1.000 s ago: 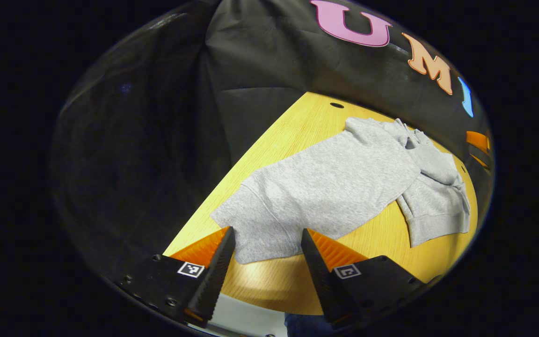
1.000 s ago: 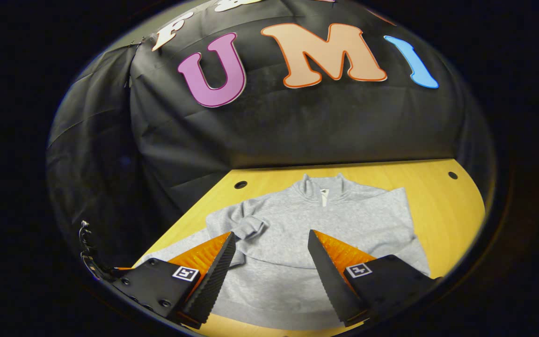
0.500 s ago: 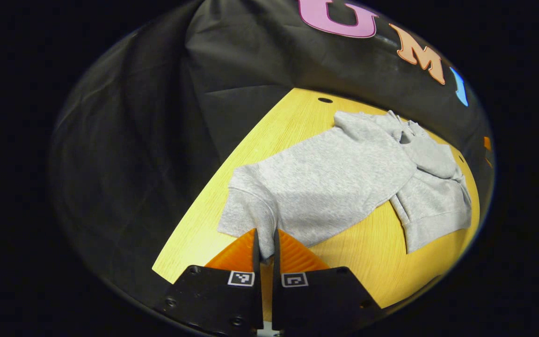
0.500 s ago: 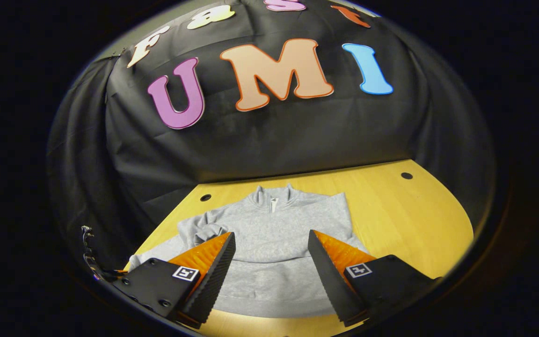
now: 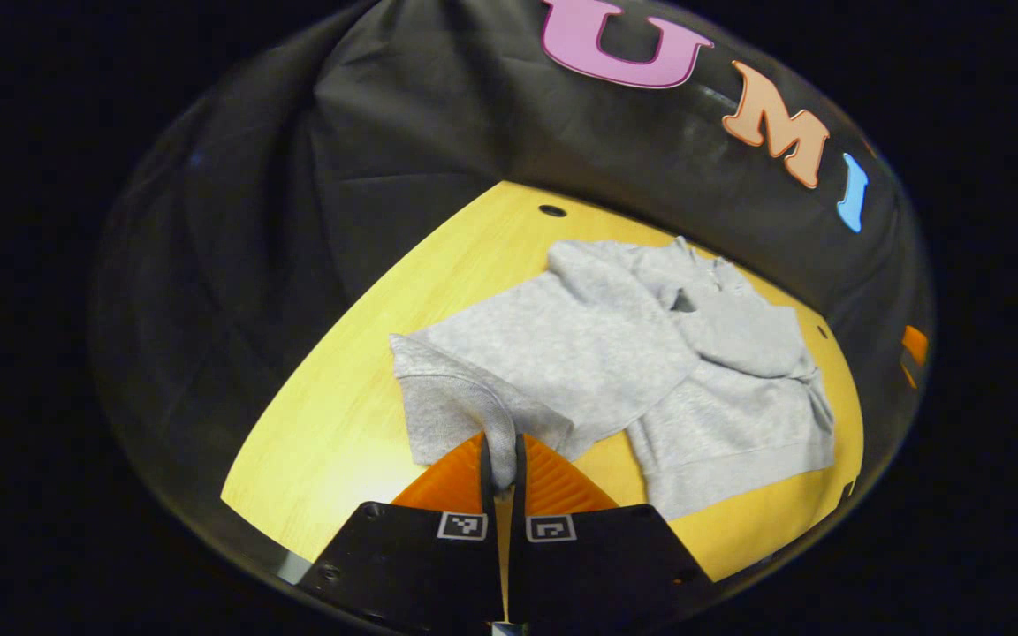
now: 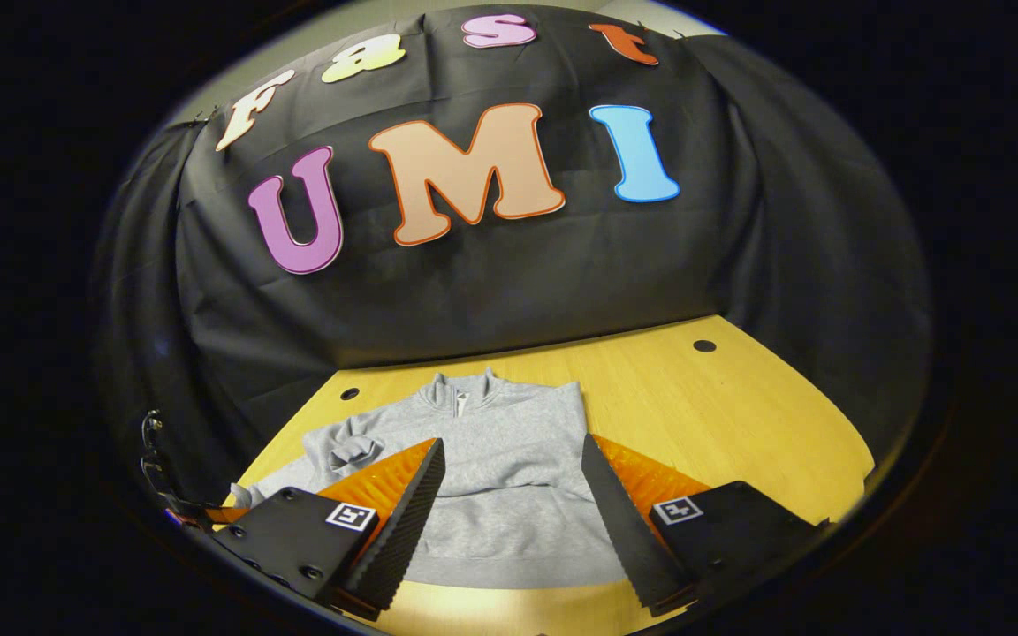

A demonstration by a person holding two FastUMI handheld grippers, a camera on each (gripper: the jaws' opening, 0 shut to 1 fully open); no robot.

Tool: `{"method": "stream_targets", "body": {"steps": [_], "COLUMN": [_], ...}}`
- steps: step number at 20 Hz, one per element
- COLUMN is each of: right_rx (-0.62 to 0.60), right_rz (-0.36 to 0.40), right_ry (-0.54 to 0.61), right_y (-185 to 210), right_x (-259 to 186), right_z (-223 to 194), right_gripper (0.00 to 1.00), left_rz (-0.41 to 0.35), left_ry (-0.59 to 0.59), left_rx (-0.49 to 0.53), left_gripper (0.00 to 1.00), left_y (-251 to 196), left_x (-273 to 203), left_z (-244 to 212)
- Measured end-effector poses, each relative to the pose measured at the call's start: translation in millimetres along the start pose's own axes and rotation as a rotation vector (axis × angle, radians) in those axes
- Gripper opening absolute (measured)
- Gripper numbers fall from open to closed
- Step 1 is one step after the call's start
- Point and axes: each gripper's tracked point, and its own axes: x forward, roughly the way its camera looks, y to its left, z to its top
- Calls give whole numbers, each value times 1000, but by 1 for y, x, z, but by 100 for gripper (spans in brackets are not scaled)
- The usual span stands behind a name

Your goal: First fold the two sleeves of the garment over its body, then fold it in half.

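While the garment (image 5: 650,353) lies flat on the table (image 5: 332,442), its left sleeve (image 5: 553,344) stretches from the cuff (image 5: 452,411) toward the far right, where the body lies. Left gripper (image 5: 502,468) pinches that cuff. Right gripper (image 6: 509,495), fingers spread, hovers above the near hem; right gripper view shows the collar (image 6: 460,393).

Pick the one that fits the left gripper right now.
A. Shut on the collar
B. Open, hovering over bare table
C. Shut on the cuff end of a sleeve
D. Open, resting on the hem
C: in the left gripper view the left gripper has its jaws closed together, with the cuff end of the grey sleeve pinched between them, lifted off the wooden table.
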Motion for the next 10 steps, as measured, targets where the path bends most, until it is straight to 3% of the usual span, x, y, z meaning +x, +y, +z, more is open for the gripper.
{"method": "stream_targets", "body": {"steps": [6, 8, 9, 10], "right_rx": [40, 50, 54, 60], "right_rz": [-36, -45, -48, -52], "right_ry": [-18, -16, -13, -13], "right_y": [-31, -42, -47, -52], "right_x": [-24, -30, -33, -35], "right_z": [3, 0, -2, -2], "right_gripper": [98, 94, 98, 94], "left_rz": [-223, -287, -315, -341], "left_ry": [-102, -124, -133, -139], "left_rx": [-47, -30, -12, 14], "left_gripper": [2, 1, 1, 1], "left_y": [-101, -137, -155, -173], "left_x": [-16, -18, -18, -19], "left_z": [53, 67, 73, 75]}}
